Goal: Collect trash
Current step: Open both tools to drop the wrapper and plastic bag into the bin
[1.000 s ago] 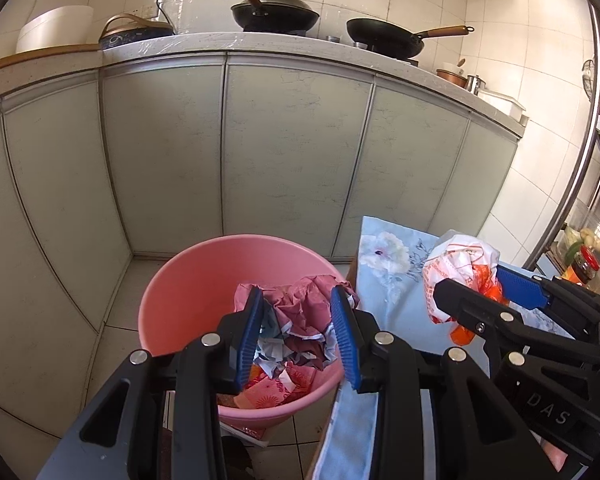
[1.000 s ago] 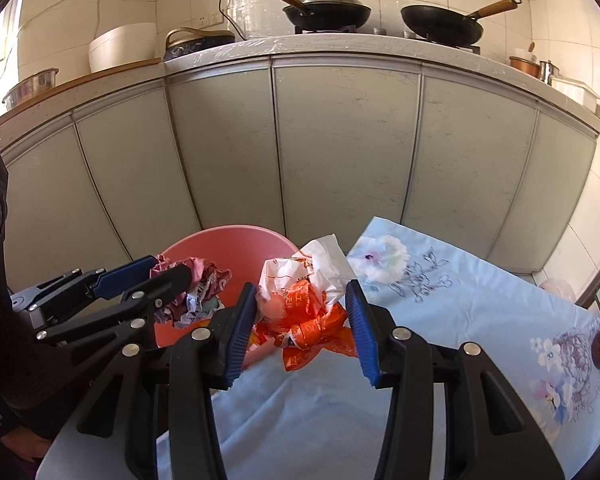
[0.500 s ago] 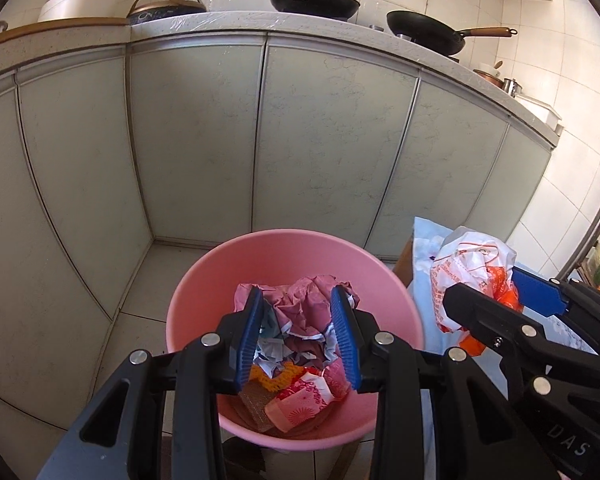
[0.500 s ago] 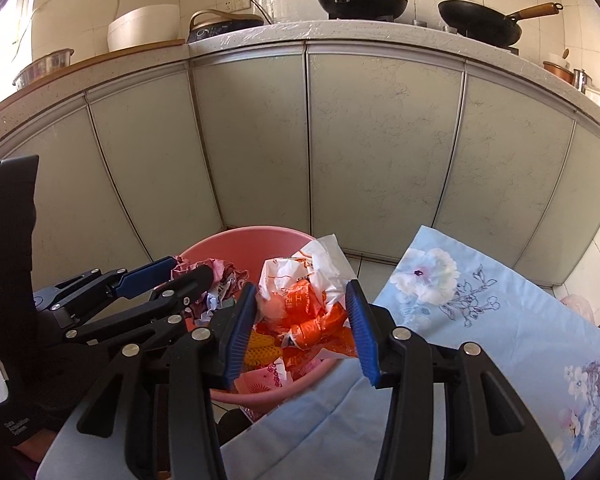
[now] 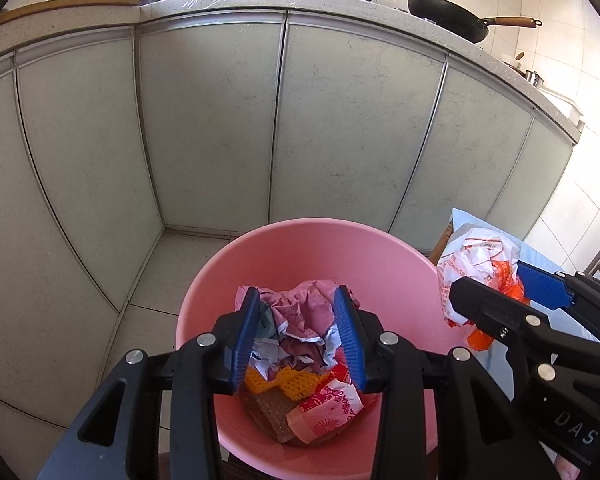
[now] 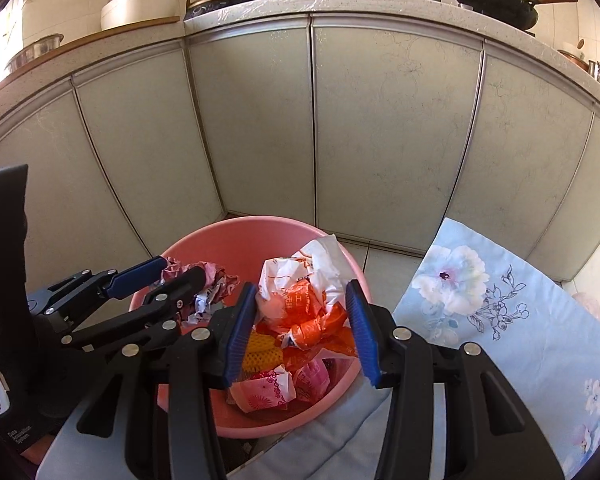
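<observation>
Left gripper (image 5: 298,330) over the pink bin (image 5: 300,248), jaws opening with a crumpled pink paper wad (image 5: 300,312) between the pads, above trash already in the bin. Right gripper (image 6: 302,322) pinches a crumpled orange-and-white plastic bag (image 6: 304,300) at the bin's rim, beside a floral blue cloth (image 6: 500,320).

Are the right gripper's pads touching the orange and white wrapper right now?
Touching. The right wrist view shows the orange and white wrapper pressed between both pads of the right gripper, held above the pink bin.
</observation>
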The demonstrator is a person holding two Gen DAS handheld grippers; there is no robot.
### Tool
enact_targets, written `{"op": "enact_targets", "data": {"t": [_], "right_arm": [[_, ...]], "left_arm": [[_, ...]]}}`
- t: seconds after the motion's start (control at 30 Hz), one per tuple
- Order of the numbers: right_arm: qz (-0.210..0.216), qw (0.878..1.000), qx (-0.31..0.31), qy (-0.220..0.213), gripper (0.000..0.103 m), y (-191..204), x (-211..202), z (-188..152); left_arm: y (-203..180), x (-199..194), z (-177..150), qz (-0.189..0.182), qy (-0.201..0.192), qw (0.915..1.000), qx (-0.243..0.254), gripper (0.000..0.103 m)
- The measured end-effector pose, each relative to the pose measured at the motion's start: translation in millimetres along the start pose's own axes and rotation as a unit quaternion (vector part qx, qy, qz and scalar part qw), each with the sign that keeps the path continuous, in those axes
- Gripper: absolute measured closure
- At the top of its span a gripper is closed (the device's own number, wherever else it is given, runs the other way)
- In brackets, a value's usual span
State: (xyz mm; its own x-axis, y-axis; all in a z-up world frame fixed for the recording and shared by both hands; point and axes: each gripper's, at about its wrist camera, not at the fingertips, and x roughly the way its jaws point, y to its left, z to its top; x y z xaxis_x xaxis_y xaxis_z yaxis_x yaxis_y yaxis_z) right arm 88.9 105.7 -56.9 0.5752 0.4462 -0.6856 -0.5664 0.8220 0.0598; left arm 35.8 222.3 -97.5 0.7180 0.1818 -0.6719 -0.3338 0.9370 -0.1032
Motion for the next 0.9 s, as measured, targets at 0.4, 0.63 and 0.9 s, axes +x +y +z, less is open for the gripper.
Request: {"op": "enact_targets", "data": {"t": [0.4, 0.63, 0.9], "right_arm": [[0.015, 1.0, 0.015, 0.022, 0.055, -9.7, 16.9, 3.4], [0.02, 0.999, 0.019, 0.025, 0.055, -14.4, 18.3, 4.7], [0.031, 0.999, 0.021, 0.02, 0.055, -17.0, 15.5, 6.6]], "left_arm": [[0.5, 11.0, 3.5, 0.004, 0.002, 1.0, -0.002, 0.049], [1.2, 12.8, 5.5, 0.009, 0.002, 0.9999, -0.005, 0.038], [1.9, 12.2, 3.3, 0.009, 0.001, 1.0, -0.002, 0.034]]}}
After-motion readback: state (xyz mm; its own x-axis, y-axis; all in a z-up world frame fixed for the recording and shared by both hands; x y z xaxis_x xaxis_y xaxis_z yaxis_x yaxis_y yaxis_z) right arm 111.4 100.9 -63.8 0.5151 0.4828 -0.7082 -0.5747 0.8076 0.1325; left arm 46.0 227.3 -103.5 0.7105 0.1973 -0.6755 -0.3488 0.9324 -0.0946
